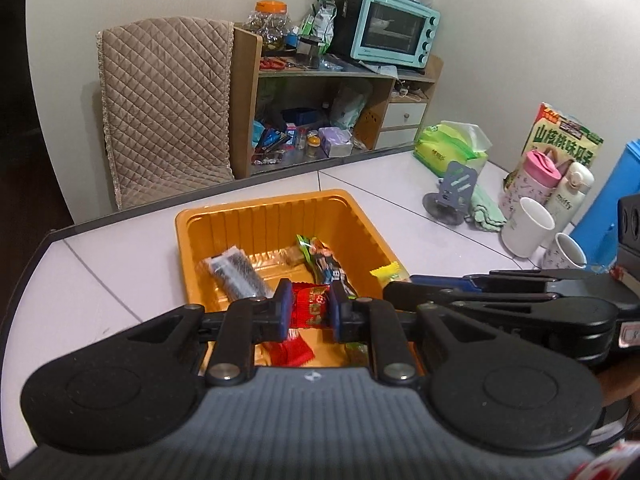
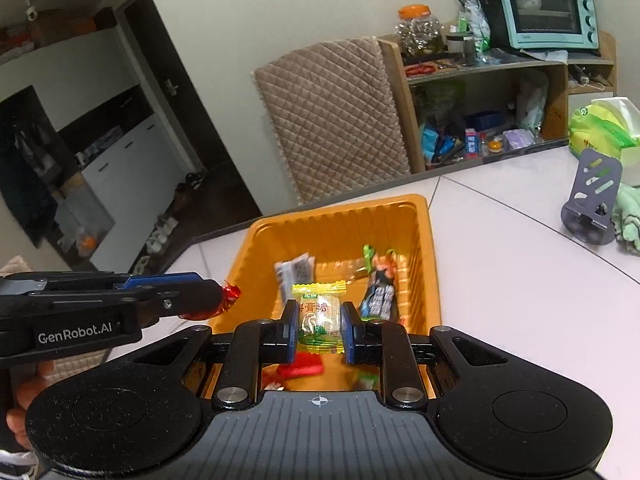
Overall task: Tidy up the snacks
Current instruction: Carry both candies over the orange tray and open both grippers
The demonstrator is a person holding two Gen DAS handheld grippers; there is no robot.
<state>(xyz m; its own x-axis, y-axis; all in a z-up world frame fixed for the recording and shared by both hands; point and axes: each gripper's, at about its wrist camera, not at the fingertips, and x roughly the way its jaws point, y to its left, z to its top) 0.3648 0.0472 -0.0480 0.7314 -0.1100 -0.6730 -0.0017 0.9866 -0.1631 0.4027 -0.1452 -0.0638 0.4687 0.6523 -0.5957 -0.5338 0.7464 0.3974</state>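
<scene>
An orange plastic tray (image 1: 208, 220) (image 2: 424, 216) lies on the white table and holds several wrapped snacks: a dark packet (image 1: 234, 270) (image 2: 296, 270), a green and blue one (image 1: 324, 260) (image 2: 380, 292) and a red one (image 1: 290, 350) (image 2: 304, 366). My left gripper (image 1: 310, 310) (image 2: 224, 300) is shut on a red candy (image 1: 312, 306) (image 2: 230, 296) above the tray's near end. Beside it, my right gripper (image 2: 320, 324) (image 1: 400, 284) is shut on a yellow-green candy (image 2: 320, 312) (image 1: 386, 272), also over the tray.
At the table's right stand a grey phone stand (image 1: 454, 196) (image 2: 592, 208), a green cloth (image 1: 484, 212), two white mugs (image 1: 526, 226), bottles (image 1: 528, 184), a tissue pack (image 1: 452, 146) and a blue box (image 1: 616, 196). Beyond the far edge are a quilted chair (image 1: 164, 100) and a shelf with an oven (image 1: 394, 28).
</scene>
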